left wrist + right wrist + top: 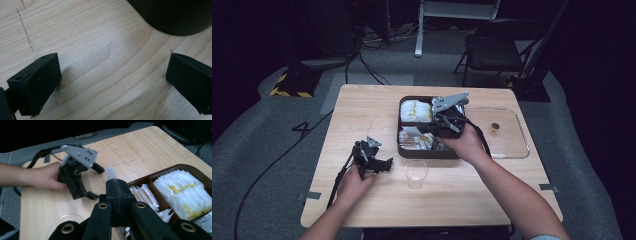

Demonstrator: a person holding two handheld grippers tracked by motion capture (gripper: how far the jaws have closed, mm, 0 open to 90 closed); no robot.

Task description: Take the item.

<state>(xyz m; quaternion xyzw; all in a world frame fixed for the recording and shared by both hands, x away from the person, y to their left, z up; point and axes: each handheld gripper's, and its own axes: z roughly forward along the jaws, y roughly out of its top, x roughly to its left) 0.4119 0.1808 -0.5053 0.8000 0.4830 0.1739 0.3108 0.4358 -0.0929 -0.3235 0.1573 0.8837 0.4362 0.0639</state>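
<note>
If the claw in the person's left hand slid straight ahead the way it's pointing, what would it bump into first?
Probably the dark brown tray. The left claw sits open on bare table, and the tray's rounded corner lies ahead, a little to one side. How far is hard to judge.

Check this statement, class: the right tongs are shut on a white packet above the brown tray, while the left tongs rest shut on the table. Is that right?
One detail is wrong: the left tongs are open, jaws wide apart over bare table, as the left gripper view shows. The rest holds: the right tongs are shut on a white packet above the brown tray.
</note>
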